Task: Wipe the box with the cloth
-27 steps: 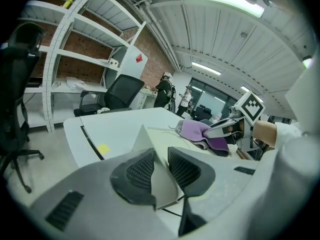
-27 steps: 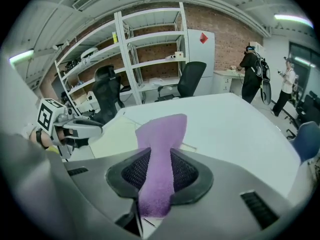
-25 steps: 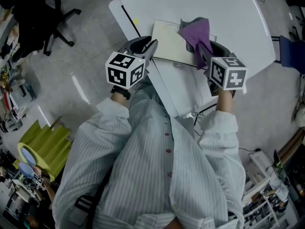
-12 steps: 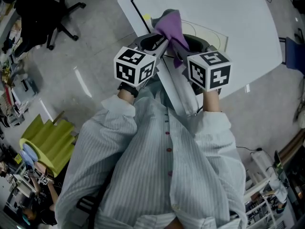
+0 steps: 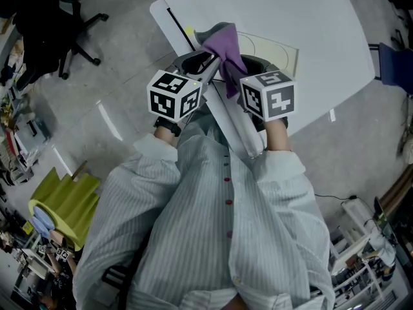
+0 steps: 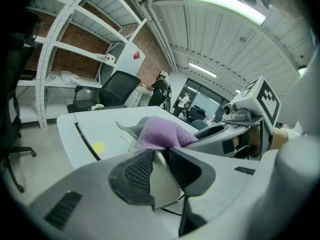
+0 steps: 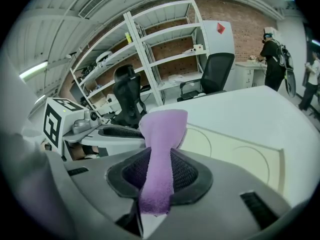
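Cloth (image 5: 224, 41) swept left across box (image 5: 272, 48) (right gripper (image 7: 159, 171) clamping).

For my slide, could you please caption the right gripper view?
Right gripper shut on the cloth, box beyond, left gripper alongside.

A robotics lab or workshop, as far as I can see.
I'm looking at a brick wall (image 7: 240, 14) lined with tall white metal shelving (image 7: 170, 44), black office chairs (image 7: 216, 73), strip lights (image 6: 222, 6) on a ribbed ceiling, a grey polished floor (image 5: 116, 82), a big white counter (image 5: 310, 24) and cluttered racks of gear (image 5: 358, 279) at the room's edge. People (image 7: 274, 54) stand at the back.
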Demonstrator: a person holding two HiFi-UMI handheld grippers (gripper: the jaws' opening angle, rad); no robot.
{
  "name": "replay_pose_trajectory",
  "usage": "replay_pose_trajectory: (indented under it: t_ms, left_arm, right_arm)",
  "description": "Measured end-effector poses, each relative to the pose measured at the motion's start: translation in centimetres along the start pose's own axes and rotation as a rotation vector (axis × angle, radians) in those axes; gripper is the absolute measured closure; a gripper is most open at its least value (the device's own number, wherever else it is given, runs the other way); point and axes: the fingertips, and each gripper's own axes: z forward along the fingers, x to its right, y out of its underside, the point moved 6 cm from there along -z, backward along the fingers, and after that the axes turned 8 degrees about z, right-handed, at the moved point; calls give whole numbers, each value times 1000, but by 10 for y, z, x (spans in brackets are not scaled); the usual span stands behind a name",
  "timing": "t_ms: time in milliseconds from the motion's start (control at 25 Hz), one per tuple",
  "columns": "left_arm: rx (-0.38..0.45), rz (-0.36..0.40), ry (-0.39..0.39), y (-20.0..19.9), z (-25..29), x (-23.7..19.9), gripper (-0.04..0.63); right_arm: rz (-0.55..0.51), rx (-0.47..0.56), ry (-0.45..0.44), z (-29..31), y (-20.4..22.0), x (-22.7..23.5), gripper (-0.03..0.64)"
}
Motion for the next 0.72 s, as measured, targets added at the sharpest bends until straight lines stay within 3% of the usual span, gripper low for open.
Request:
replay_pose_trajectory:
  t_ms: [360, 720]
  left_arm:
    - [-12, 11, -10, -2, 1, 2, 508]
    - [-16, 11, -36, -3, 3, 6, 508]
  right_arm:
    - [-3, -13, 52, -23, 15, 24, 515]
    - [-39, -51, 241, -67, 26, 85, 515]
